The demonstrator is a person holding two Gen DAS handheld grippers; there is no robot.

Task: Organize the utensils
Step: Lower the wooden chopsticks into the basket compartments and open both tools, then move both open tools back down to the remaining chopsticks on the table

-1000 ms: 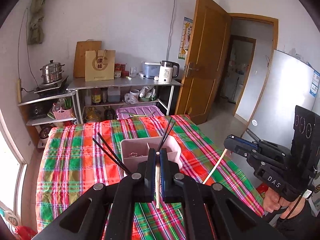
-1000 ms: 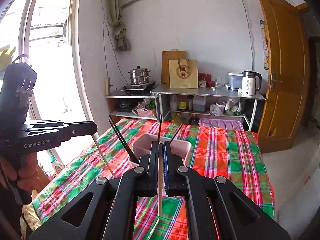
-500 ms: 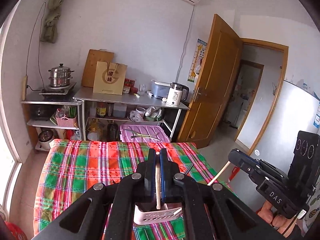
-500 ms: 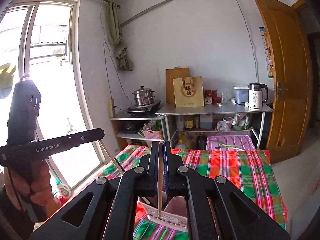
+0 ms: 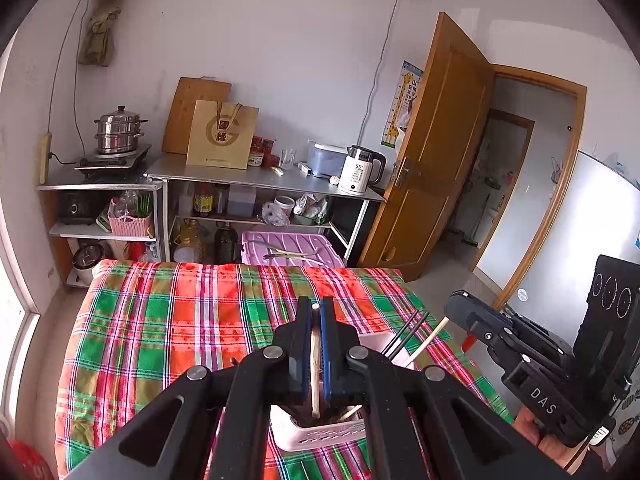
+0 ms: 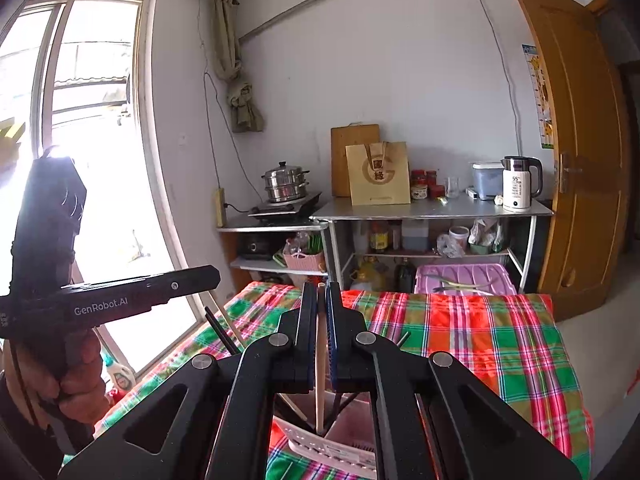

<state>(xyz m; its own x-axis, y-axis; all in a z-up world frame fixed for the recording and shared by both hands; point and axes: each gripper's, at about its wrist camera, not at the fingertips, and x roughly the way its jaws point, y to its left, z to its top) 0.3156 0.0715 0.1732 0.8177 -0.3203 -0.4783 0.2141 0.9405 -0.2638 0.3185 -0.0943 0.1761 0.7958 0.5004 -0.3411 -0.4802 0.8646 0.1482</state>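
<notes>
Pale chopstick (image 5: pixel 315 364) clamped in my left tool (image 5: pixel 315 312), another chopstick (image 6: pixel 320 364) pinched in my right tool (image 6: pixel 320 292), both poised over the pink holder (image 5: pixel 320 434). Black chopsticks (image 5: pixel 404 334) already stand in it, so I reckon it's nearly finished. Plaid-covered desk (image 5: pixel 160 320) below; shelves (image 6: pixel 432 210), kettle (image 6: pixel 518 184), open door (image 5: pixel 432 152) beyond.

White kettle (image 5: pixel 359 170) on steel shelf (image 5: pixel 256 178) (beside a paper bag (image 5: pixel 221 135)).

Bright daylight — blown-out window (image 6: pixel 96 184) glare, fisheye-warped edges
</notes>
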